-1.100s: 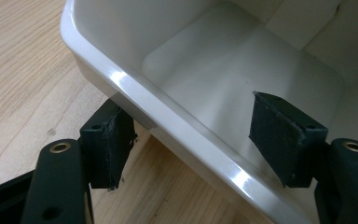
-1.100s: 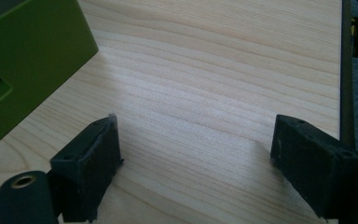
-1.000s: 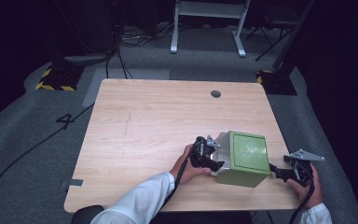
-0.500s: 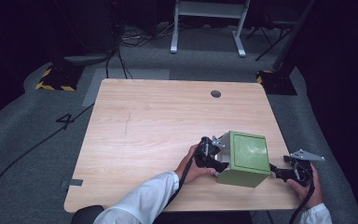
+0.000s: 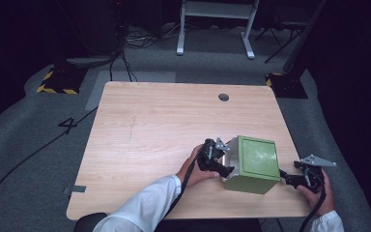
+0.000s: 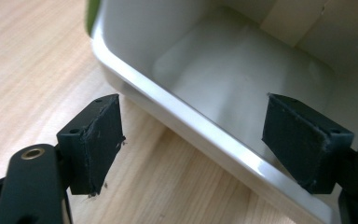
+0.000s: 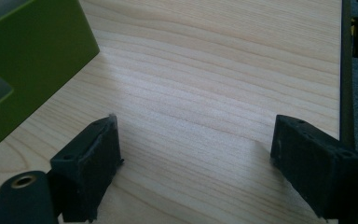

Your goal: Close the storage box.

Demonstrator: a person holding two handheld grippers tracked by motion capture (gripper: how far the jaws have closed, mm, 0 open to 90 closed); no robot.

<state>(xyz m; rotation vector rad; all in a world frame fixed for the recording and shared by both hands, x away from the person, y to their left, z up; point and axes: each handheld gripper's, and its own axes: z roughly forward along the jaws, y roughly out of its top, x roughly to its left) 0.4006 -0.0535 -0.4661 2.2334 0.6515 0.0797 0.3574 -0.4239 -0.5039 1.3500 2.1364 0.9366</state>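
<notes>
Comparing this moment with the one a second ago, we find the green box (image 5: 253, 164) in much the same spot on the wooden table (image 5: 164, 125), toward its 5 o'clock corner, lying on its side with its pale open mouth turned to 9 o'clock. The left gripper (image 5: 221, 162) sits right at that mouth, as it did before, and the hand behind it has barely shifted. What has changed is the grip: its jaws have just been opening, and in the left gripper view we see the pads spread, one outside the box's white rim (image 6: 191, 130) over bare wood, the other inside the cavity, neither pressing on the rim that runs between them. The box (image 6: 242, 70) rests on the table by itself.

The right gripper (image 5: 290, 180) hovers just beside the box at 3 o'clock, unmoved since the earlier frame. In its own view we see its fingers (image 7: 88, 163) wide apart over bare wood, with a green wall (image 7: 32, 60) at 10 o'clock.
</notes>
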